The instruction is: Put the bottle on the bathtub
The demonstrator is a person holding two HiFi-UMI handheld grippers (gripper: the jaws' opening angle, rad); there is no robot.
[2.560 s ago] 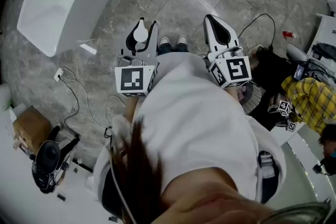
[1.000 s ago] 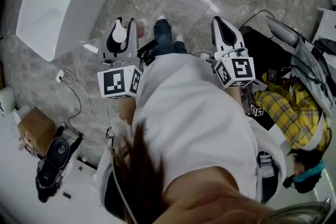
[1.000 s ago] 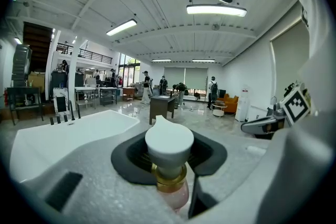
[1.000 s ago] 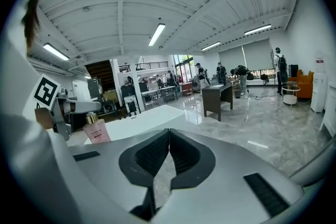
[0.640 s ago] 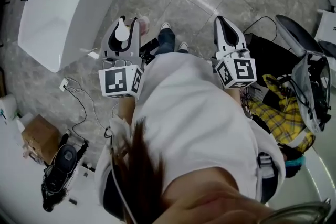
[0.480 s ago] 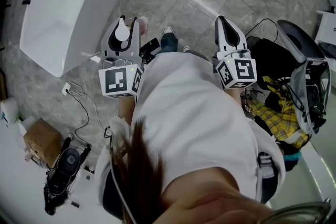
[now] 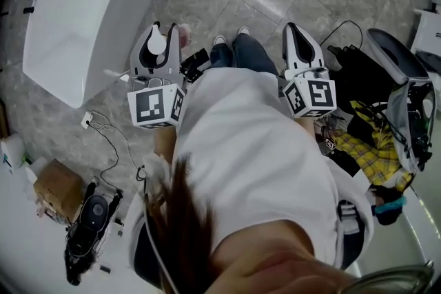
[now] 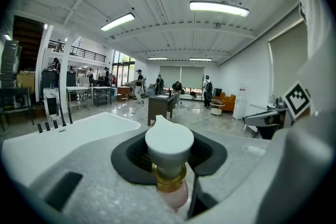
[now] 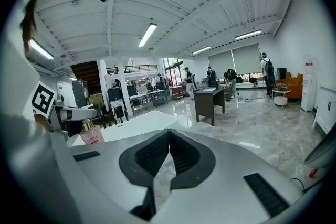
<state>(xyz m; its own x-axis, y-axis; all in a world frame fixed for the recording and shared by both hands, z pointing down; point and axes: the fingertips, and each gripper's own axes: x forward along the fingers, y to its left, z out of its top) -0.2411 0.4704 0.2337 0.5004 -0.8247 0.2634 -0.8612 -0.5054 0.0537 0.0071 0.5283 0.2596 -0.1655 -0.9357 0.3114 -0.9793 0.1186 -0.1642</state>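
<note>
A pink bottle (image 8: 173, 199) with a gold collar and a white cap (image 7: 158, 43) stands upright between the jaws of my left gripper (image 7: 165, 31), which is shut on its neck. That gripper hovers over the floor just right of the white bathtub (image 7: 76, 10), near its end. The tub's rim (image 8: 68, 136) lies ahead and to the left in the left gripper view. My right gripper (image 7: 291, 29) is held level beside it, shut with nothing in it (image 9: 168, 136). The right gripper view also catches the bottle (image 9: 93, 135) at far left.
Cables (image 7: 103, 138), a cardboard box (image 7: 58, 186) and a black device (image 7: 89, 217) lie on the grey marble floor at lower left. Bags and plaid cloth (image 7: 375, 138) are heaped at right. A dark desk (image 8: 160, 106) and distant people stand in the hall.
The person has stepped along the tub's side. The left gripper with the bottle has swung left, closer to the tub. The right gripper stays shut beside it.
</note>
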